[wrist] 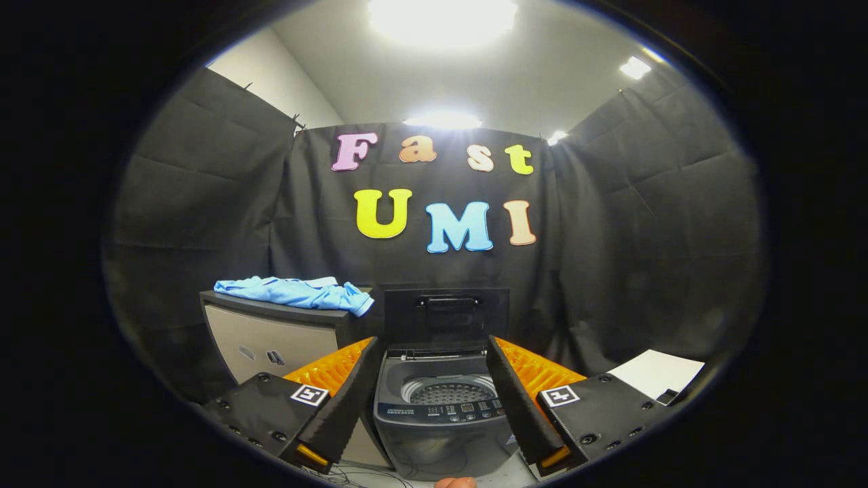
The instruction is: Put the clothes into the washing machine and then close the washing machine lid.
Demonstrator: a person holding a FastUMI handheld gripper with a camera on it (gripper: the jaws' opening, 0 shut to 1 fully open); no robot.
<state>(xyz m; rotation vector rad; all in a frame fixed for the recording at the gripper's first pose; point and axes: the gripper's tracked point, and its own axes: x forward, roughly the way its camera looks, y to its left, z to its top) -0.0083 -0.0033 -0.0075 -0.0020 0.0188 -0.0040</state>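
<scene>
**Washer open, clothes on the cabinet, claw spread wide**

Gripper view: The gripper (434, 352) points straight at a small top-loading washing machine (444, 423) that stands on the floor against the black cloth wall. Its two fingers are spread wide, holding nothing, and the machine shows in the gap between them. The washing machine lid (446, 317) stands upright at the back of the machine, so the perforated drum (449, 391) lies open to view, with the control panel (444, 410) along its front edge. Left of the machine, just beside it, stands a low cabinet (271, 339) with a dark top. The clothes (295, 291), a crumpled light blue bundle, lie on that top, beyond the left finger and well apart from it. To the right, beyond the right finger, a white sheet (654, 373) lies flat. Bright ceiling lights (442, 20) glare overhead.
</scene>
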